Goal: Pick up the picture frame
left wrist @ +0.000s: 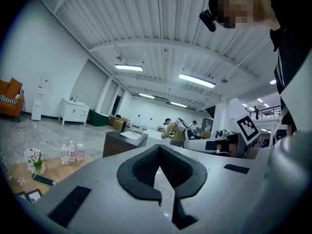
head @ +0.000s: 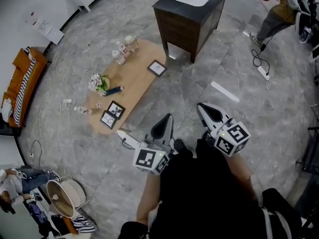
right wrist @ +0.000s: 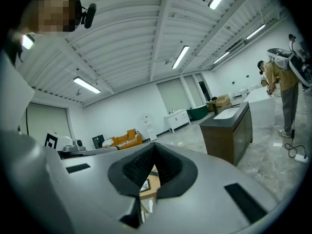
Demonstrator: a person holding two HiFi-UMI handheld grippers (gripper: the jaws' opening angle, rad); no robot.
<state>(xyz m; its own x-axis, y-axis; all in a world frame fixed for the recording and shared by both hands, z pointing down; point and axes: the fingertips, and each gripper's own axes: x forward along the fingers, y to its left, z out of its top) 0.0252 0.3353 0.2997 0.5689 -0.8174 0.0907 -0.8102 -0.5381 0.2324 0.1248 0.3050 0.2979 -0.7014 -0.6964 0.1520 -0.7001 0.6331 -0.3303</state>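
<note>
Wooden and oval, a low table (head: 140,81) is seen in the upper left-centre of the head view, on a grey stone-patterned floor (head: 209,78). One picture frame (head: 157,68) is laid flat near the table's right edge, towards its upper end. Two more picture frames (head: 115,109) are laid just beside each other at the table's lower end. Between the pair and the single frame, a bunch of flowers (head: 98,83) and a slim dark object (head: 114,90) are placed, and bottles (head: 121,51) are grouped at the table's top end. A dark cabinet (head: 189,16) with a white top is set at the top centre. At the bottom centre, the left gripper (head: 162,127) and the right gripper (head: 209,112) are held side by side over the floor, well apart from the table and every frame. In each gripper view the black fingers (left wrist: 136,174) are pressed together at their tips, with nothing held between them.
</note>
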